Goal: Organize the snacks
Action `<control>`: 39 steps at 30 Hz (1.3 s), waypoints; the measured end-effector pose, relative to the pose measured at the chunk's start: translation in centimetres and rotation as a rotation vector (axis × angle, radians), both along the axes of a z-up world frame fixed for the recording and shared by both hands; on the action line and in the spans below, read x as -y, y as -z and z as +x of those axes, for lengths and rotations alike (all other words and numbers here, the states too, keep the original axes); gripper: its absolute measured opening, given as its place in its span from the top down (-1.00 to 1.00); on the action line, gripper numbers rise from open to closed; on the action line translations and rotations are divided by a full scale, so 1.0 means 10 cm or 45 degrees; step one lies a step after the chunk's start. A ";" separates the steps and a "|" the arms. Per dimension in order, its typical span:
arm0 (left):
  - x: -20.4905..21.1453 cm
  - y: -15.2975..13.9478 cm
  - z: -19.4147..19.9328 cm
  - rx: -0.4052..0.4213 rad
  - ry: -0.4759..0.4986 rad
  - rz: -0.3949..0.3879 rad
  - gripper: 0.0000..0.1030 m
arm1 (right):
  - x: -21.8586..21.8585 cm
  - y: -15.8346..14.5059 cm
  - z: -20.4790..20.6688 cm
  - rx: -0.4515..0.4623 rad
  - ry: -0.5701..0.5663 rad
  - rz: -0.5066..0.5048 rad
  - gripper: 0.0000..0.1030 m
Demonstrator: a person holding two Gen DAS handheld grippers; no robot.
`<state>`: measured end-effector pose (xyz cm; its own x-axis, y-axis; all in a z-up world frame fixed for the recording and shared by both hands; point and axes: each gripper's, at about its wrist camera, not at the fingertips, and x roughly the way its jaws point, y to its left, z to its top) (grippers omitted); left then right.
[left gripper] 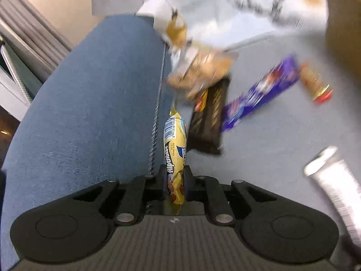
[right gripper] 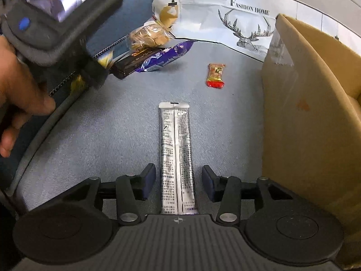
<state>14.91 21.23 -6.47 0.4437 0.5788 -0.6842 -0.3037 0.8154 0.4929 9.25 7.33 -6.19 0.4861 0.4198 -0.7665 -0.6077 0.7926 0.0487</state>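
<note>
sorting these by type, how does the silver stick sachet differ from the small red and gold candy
The silver stick sachet is long and narrow; the red and gold candy is short and stubby. The sachet is plain silver with dense black print; the candy is gold with a red end. The sachet lies between the open fingers of the right gripper, untouched by the pads; the candy lies farther off, nearer the cardboard box. Both lie flat on the grey cloth.

stick sachet [right gripper: 176,158] mid-cloth | cardboard box [right gripper: 315,113] to its right | small wrapped candy [right gripper: 216,75] beyond it | snack pile [right gripper: 149,52] beyond-left | zip pouch [left gripper: 90,90] left
</note>
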 end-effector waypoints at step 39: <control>-0.24 -0.05 -0.35 0.044 -0.140 -0.828 0.05 | -0.05 0.00 -0.01 0.003 -0.006 0.043 0.34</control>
